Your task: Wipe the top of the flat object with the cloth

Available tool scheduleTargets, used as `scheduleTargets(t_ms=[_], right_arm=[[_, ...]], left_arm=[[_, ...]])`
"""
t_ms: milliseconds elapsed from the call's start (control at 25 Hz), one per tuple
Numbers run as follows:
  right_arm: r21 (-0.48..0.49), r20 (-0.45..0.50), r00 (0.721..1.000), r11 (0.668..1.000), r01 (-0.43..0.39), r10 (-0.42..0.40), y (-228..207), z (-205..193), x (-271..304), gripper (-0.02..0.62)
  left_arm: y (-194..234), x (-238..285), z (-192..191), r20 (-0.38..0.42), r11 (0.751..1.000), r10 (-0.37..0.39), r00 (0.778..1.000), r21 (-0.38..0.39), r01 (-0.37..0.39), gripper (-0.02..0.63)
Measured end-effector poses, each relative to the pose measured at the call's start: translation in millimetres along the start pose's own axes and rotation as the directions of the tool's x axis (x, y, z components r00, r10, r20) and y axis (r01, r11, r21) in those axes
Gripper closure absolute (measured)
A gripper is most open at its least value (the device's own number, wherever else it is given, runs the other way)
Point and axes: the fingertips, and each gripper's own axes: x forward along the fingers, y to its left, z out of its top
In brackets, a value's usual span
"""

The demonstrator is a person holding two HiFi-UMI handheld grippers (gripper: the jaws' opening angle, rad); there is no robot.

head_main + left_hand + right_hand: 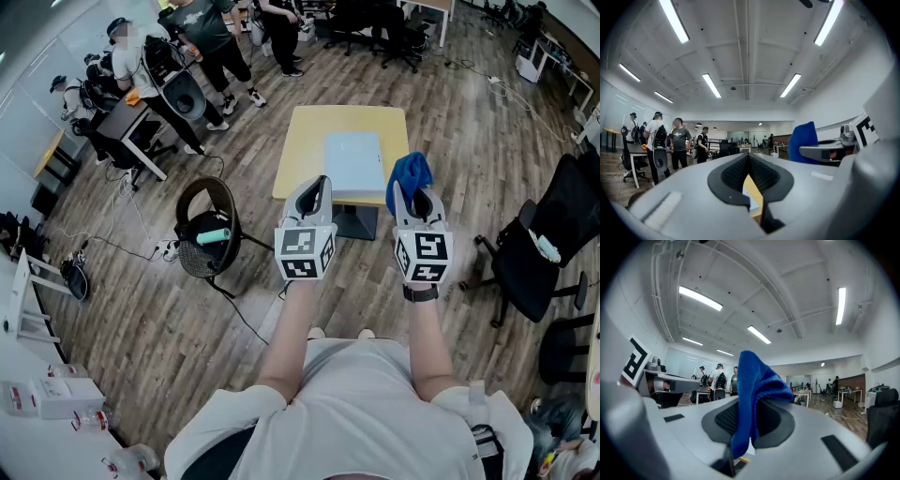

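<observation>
The flat object is a shut white laptop (pixel 353 161) lying on a small yellow table (pixel 309 141) ahead of me on the wooden floor. I hold both grippers up in the air, short of the table and well above it. My right gripper (pixel 413 194) is shut on a blue cloth (pixel 409 173), which sticks up from between its jaws (pixel 752 390) and also shows in the left gripper view (pixel 805 140). My left gripper (pixel 319 185) is shut with nothing in it; through the slit below its pads (pixel 740 171) a strip of the yellow table (pixel 753 191) shows.
A round black wire chair (pixel 208 234) with a teal object on it stands left of the table, with cables on the floor around it. Black office chairs (pixel 544 244) are at the right. Several people (pixel 202 37) stand by a desk (pixel 131 117) at the back left.
</observation>
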Motion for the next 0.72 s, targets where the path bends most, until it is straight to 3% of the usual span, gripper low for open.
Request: scheduleTargets(t_ms=[520,720], right_arm=[[0.081,-0.008,0.999,0.996,0.045,-0.045,-72,-30,-17,0.538],[0.097,-0.043,0.999,0.995,0.025,-0.021,-79,-50,-7,0.538]], left_arm=[[-68,46,-22,-0.029,0.999,-0.048,0.998,0.016,0.049,0.595],[-67,60,-37,-0.051,0.999,-0.041,0.998,0.020,0.042,0.595]])
